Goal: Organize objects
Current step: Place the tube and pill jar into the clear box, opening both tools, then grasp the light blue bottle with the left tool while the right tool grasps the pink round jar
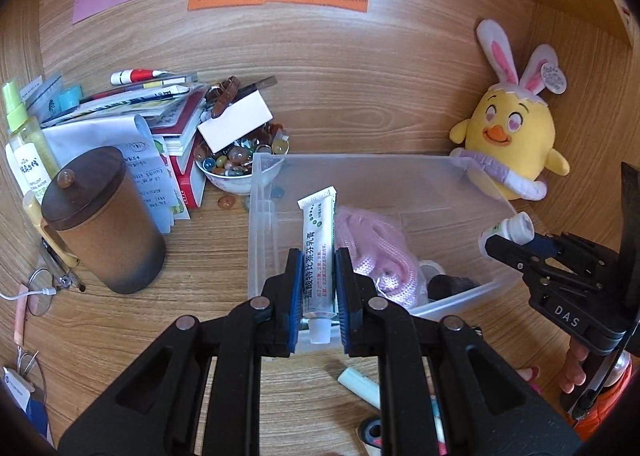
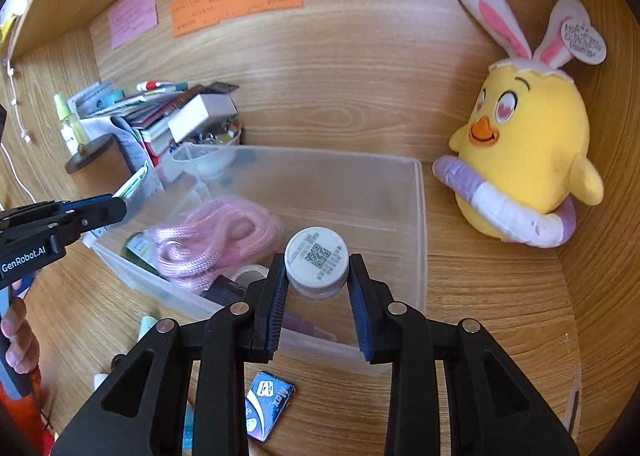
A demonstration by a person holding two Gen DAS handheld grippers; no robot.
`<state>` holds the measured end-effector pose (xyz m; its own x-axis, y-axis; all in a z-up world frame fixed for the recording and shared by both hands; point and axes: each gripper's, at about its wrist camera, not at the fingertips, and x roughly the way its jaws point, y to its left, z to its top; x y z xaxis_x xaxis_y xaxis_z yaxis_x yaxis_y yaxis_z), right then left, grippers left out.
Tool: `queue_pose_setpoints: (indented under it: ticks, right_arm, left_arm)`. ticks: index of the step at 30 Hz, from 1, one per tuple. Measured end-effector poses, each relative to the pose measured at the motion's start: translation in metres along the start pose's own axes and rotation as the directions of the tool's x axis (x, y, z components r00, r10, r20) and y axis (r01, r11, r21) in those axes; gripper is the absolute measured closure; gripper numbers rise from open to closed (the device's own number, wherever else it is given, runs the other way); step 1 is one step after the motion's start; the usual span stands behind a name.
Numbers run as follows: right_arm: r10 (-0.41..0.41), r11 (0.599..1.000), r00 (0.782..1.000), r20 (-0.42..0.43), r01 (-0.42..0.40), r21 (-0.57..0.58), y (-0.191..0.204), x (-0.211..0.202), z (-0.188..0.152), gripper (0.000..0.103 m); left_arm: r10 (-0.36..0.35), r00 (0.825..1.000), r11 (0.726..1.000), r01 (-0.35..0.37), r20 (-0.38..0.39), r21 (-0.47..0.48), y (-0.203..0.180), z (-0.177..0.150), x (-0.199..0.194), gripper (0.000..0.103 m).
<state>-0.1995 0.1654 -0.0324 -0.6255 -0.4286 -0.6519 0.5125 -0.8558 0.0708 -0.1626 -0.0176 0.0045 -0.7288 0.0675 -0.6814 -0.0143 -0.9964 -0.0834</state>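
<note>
Black claw (image 1: 318,288), blue pads (image 1: 294,296), silver screws, white "GenRobot.AI" lettering.

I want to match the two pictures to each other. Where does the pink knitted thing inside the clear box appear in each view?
Left wrist view: the pink knitted thing lies in the clear plastic box, just right of centre, beside the tube held by the left gripper.
Right wrist view: it lies left of centre, in the left part of the box.
Shared landmark: the yellow chick plush, behind the box at the right.
</note>
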Motion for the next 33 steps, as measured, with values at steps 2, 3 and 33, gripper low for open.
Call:
queue_pose_setpoints:
  ticks: [2,3,33]
  right_arm:
    - [0.001,1.000,1.000,-0.017,-0.001,0.008,-0.001,0.007,-0.001,0.076]
    - [0.001,1.000,1.000,-0.022,-0.001,0.008,0.000,0.010,-0.001,0.076]
    - [0.074,0.996,0.995,0.069,-0.070,-0.061,0.013,-0.062,-0.028,0.032]
  left_arm:
    - [0.005,1.000,1.000,-0.005,-0.012,0.003,-0.002,0.001,0.006,0.088]
    - [0.005,1.000,1.000,-0.005,-0.019,0.003,-0.003,0.001,0.009,0.088]
    - [-0.013,0.999,0.996,0.010,0.037,0.090,-0.026,-0.037,-0.052,0.005]
